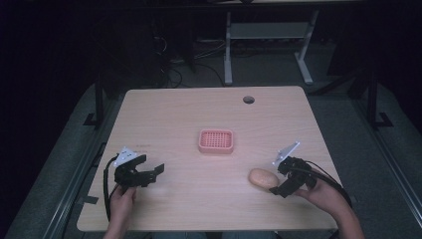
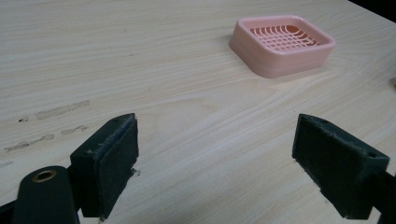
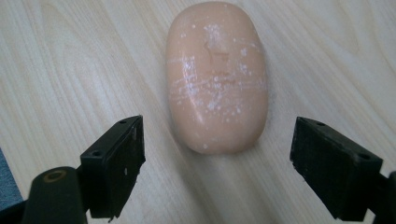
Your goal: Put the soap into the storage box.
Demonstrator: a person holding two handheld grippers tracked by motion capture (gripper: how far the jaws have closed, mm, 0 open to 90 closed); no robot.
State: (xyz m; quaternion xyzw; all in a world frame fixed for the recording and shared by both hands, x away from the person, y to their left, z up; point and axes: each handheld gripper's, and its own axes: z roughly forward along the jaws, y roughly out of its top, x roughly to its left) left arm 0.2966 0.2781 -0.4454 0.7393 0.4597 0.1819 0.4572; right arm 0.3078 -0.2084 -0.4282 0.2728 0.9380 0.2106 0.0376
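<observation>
No readable writing shows anywhere: the bar of soap (image 3: pixel 216 77) carries a faint stamped mark on its top face, too worn and too spotted with white flecks to make out, and the pink soap dish (image 1: pixel 216 141) bears no label. That dish — a shallow rounded-corner tray with a slotted grid for a floor — sits near the middle of the wooden table (image 1: pixel 189 109) and holds nothing; in the left gripper view it (image 2: pixel 282 43) stands well ahead and to the upper right, its grid bare. The soap (image 1: pixel 263 178) lies flat on the table toward the person's right, apart from the dish and nearer the front edge. The right gripper (image 1: pixel 281 184) is held just beside the soap, its jaws spread wide; in the right gripper view the right gripper (image 3: pixel 217 168) looks straight along the bar, the two black pads standing either side of its near end without touching it. The left gripper (image 1: pixel 149 174) is over the left part of the table, well apart from both dish and soap, and in its own view the left gripper (image 2: pixel 215 163) has its jaws parted wide — bare wood between them.
</observation>
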